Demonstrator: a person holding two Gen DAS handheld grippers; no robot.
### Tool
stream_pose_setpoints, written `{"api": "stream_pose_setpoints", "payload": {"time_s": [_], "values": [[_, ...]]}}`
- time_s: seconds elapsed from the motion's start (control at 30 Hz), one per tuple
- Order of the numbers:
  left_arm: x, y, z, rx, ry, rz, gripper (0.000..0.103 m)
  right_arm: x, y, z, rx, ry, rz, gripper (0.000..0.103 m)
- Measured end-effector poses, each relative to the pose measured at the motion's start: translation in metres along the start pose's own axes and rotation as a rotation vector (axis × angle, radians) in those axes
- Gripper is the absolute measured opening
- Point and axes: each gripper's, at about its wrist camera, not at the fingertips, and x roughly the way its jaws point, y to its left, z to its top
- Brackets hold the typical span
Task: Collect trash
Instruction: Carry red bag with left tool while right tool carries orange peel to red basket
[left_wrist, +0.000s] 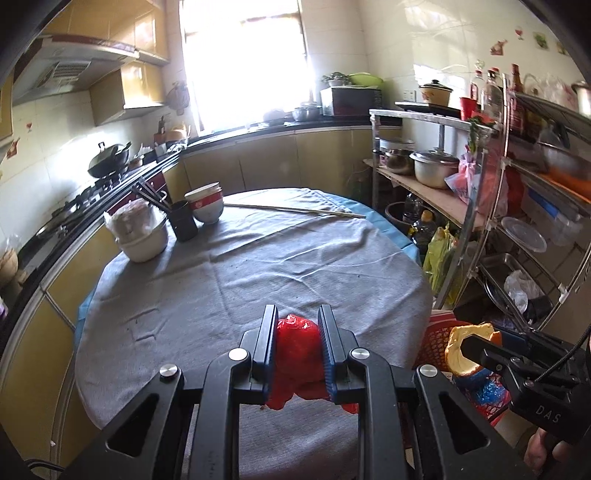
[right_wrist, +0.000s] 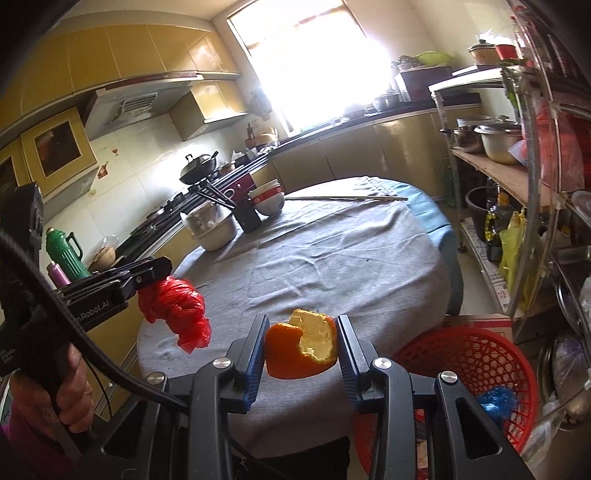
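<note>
My home kitchen: a wok (right_wrist: 199, 168) on the gas stove (right_wrist: 166, 214) under a range hood (right_wrist: 140, 103), yellow cabinets (left_wrist: 266, 162), pots on a shelf rack (left_wrist: 436, 170), stacked bowls (left_wrist: 207, 203) on my cloth-covered table (left_wrist: 258, 266); probably a microwave (left_wrist: 349, 98) by the glaring window.

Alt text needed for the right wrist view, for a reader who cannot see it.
The right gripper clamps an orange peel above a grey-clothed table. To its left, the left gripper holds a red plastic bag; a red basket sits lower right.
</note>
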Motion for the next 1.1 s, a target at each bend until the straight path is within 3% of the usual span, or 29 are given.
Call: {"api": "stream_pose_setpoints", "payload": {"time_s": [1.1], "values": [[0.005, -0.076, 0.001, 0.142, 0.006, -0.032, 0.023, -0.035, -0.062, -0.015, 0.128, -0.039, -0.045, 0.039]]}}
